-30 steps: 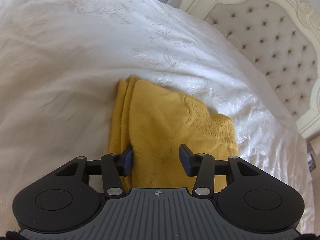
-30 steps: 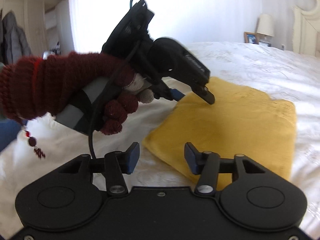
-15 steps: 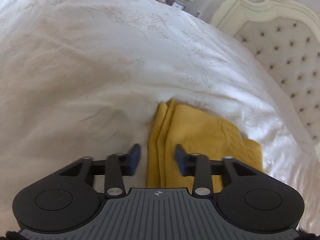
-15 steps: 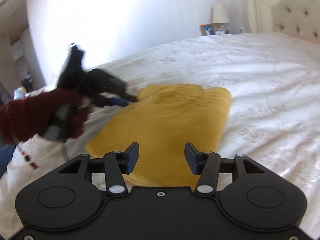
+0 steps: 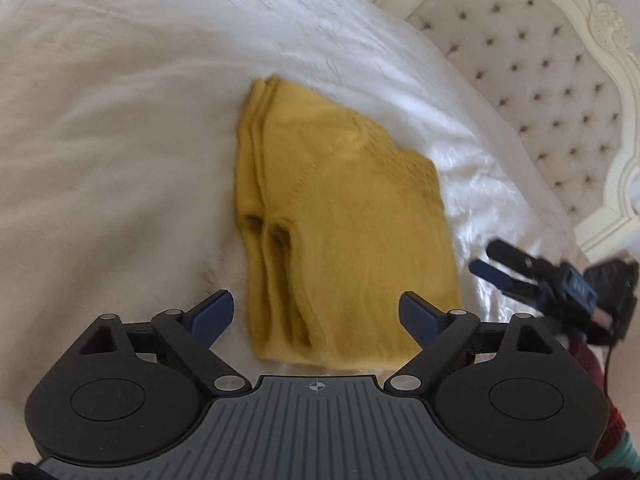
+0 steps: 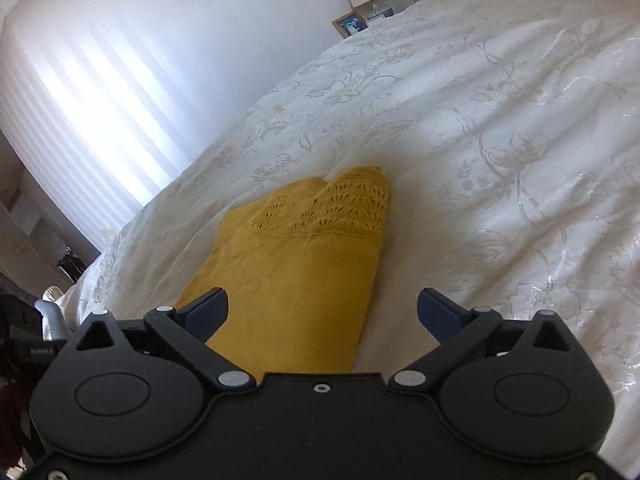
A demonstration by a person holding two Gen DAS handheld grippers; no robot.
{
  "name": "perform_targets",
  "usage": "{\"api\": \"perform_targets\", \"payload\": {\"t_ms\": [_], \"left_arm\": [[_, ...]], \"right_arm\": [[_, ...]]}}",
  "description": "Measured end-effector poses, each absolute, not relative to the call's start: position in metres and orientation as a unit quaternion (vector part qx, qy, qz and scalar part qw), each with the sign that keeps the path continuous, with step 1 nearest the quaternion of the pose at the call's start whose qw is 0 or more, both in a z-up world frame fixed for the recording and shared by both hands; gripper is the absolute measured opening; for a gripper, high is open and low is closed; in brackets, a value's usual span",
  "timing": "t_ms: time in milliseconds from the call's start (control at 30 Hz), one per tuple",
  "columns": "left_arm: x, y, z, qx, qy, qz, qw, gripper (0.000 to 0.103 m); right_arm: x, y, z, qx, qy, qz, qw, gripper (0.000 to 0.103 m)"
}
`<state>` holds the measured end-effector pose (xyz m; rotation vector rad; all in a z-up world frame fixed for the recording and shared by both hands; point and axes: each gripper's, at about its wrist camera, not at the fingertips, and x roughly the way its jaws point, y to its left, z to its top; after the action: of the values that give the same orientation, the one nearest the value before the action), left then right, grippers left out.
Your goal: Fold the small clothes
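Note:
A folded mustard-yellow knit garment (image 5: 344,220) lies flat on the white bedspread (image 5: 100,140), its stacked fold edges on its left side. It also shows in the right wrist view (image 6: 296,272), its lace-knit edge at the far end. My left gripper (image 5: 316,316) is open and empty, hovering over the garment's near edge. My right gripper (image 6: 322,310) is open and empty over the garment's near right edge. The right gripper also shows at the right edge of the left wrist view (image 5: 500,264), beside the garment.
A cream tufted headboard (image 5: 552,80) stands at the right of the bed. A framed photo (image 6: 350,26) and a lamp sit on a nightstand beyond the bed. A bright window with blinds (image 6: 80,100) is at the left.
Both grippers have opened wider and swung around the garment. The left gripper has shifted so the garment lies between its fingers. The right gripper now faces along the garment toward the nightstand.

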<state>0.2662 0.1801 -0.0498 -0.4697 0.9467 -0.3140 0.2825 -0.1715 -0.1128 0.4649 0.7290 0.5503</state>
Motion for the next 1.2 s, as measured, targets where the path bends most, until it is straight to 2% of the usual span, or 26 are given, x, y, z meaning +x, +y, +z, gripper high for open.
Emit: {"api": "perform_targets", "payload": {"t_ms": [300, 767, 933, 1067, 1133, 1167, 1200], "left_arm": [[0.295, 0.157, -0.07, -0.227, 0.456, -0.164, 0.845, 0.093], [0.322, 0.135, -0.083, -0.224, 0.433, -0.209, 0.848, 0.098], [0.306, 0.141, -0.08, -0.216, 0.439, -0.227, 0.842, 0.094], [0.291, 0.15, -0.079, -0.22, 0.446, -0.223, 0.838, 0.08], [0.289, 0.153, -0.081, -0.225, 0.448, -0.211, 0.839, 0.06], [0.289, 0.155, -0.082, -0.23, 0.452, -0.208, 0.836, 0.033], [0.29, 0.156, -0.084, -0.243, 0.457, -0.204, 0.831, 0.017]], "right_arm": [[0.33, -0.162, -0.141, 0.286, 0.383, 0.283, 0.831, 0.103], [0.382, -0.139, -0.155, 0.324, 0.375, 0.327, 0.805, 0.103], [0.382, -0.14, -0.153, 0.319, 0.38, 0.329, 0.804, 0.102], [0.369, -0.148, -0.155, 0.289, 0.368, 0.356, 0.809, 0.101], [0.362, -0.151, -0.156, 0.287, 0.36, 0.361, 0.811, 0.1], [0.361, -0.152, -0.156, 0.287, 0.359, 0.355, 0.814, 0.091], [0.36, -0.151, -0.156, 0.283, 0.367, 0.341, 0.818, 0.065]]}}
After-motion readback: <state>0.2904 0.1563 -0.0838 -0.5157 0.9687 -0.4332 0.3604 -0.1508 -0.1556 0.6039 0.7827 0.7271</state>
